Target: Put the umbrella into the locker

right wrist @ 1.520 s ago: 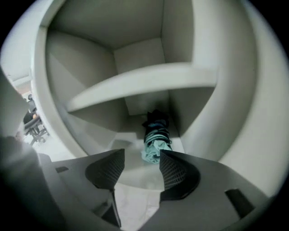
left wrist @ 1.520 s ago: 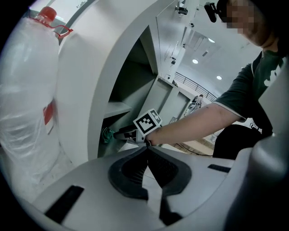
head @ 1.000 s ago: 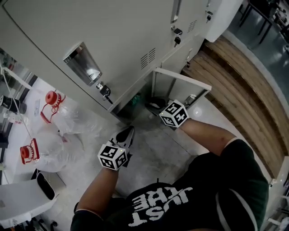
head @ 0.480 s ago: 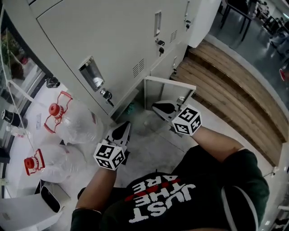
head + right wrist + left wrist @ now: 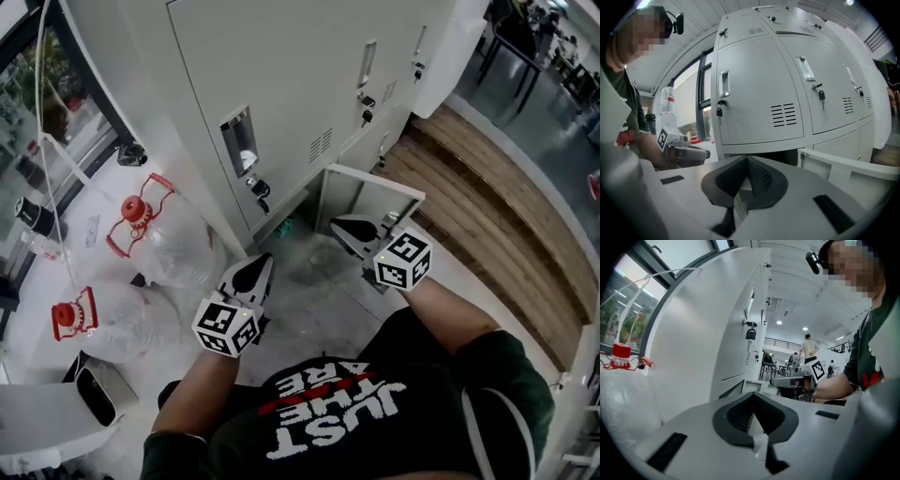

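Note:
The bottom locker stands with its door (image 5: 370,192) swung open, and its compartment (image 5: 298,223) is dark inside. A small teal thing (image 5: 285,225) shows at its mouth; I cannot tell whether it is the umbrella. My right gripper (image 5: 339,225) hovers in front of the door. Its jaws have just been closing and are shut with nothing between them (image 5: 746,161). My left gripper (image 5: 255,265) hangs over the floor left of the compartment, also shut and empty (image 5: 751,397).
Two clear water jugs with red caps (image 5: 173,248) (image 5: 103,323) lie on the floor at the left, with a white box (image 5: 94,394) nearer me. Wooden steps (image 5: 487,206) run along the right. Keys hang in the upper locker doors (image 5: 261,194).
Both grippers have risen, and the right one has drawn back from the open compartment. The head view now takes in more of the upper lockers.

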